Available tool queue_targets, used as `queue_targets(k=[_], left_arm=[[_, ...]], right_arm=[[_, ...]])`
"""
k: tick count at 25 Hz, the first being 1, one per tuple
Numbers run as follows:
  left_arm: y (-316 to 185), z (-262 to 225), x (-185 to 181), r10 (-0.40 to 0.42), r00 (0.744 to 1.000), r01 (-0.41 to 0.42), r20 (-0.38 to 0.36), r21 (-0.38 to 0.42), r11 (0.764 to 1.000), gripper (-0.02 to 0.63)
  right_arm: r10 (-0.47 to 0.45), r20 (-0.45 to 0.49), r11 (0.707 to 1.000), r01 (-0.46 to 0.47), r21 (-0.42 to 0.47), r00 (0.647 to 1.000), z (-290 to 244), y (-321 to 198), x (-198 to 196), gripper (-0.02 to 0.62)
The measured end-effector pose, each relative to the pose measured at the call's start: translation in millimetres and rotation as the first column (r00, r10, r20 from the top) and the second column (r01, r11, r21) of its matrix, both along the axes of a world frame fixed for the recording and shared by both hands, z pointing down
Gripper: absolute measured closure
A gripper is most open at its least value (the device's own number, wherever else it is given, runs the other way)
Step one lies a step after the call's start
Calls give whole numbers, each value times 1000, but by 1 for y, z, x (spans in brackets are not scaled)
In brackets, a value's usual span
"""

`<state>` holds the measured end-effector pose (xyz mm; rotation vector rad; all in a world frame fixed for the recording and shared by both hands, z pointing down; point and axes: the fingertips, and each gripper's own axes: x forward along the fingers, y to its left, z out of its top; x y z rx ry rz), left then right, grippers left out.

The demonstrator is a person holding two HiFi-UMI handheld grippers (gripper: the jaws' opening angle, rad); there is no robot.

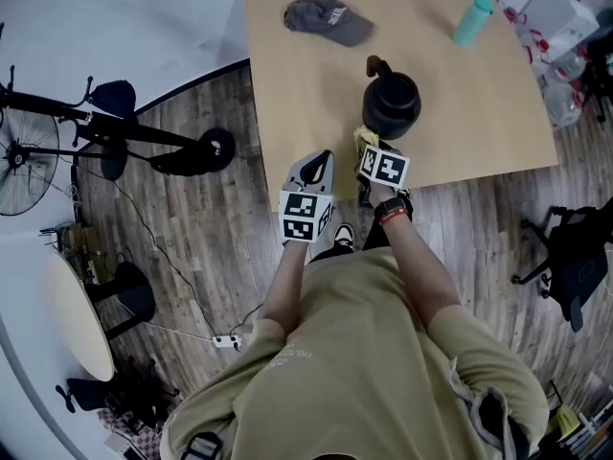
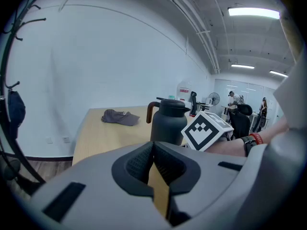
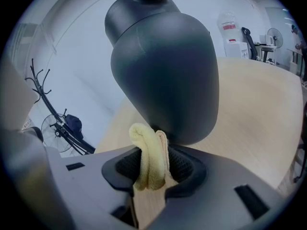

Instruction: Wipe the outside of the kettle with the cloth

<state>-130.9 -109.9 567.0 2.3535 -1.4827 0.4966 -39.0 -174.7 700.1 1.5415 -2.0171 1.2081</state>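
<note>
Head view: kettle (image 1: 391, 103) near table edge (image 1: 460, 168); right tool (image 1: 367, 147) holds cloth (image 3: 148, 152) beside it.

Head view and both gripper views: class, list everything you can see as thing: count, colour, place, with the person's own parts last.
table: one, light wood, top centre
kettle: one, dark grey, on the table's near side
cap: one, grey, table's far left
bottle: one, teal, table's far right
cloth: one, yellow, held by the right gripper, close to the kettle
fan: one, black, floor at left
office chair: one, black, floor at right
left gripper: one, grey, shut, empty, beside the right one
right gripper: one, grey, shut on the cloth
</note>
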Motion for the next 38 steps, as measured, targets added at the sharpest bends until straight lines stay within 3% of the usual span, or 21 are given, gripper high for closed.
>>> queue_targets(k=[14, 38], left_arm=[[-10, -2, 30, 35, 999, -35, -13, 9, 999, 583], [-32, -10, 78, 68, 997, -67, -23, 32, 997, 583]], right_arm=[[-8, -10, 999, 8, -41, 1000, 1, 19, 36, 449], [14, -161, 1000, -13, 9, 987, -6, 7, 125, 451]])
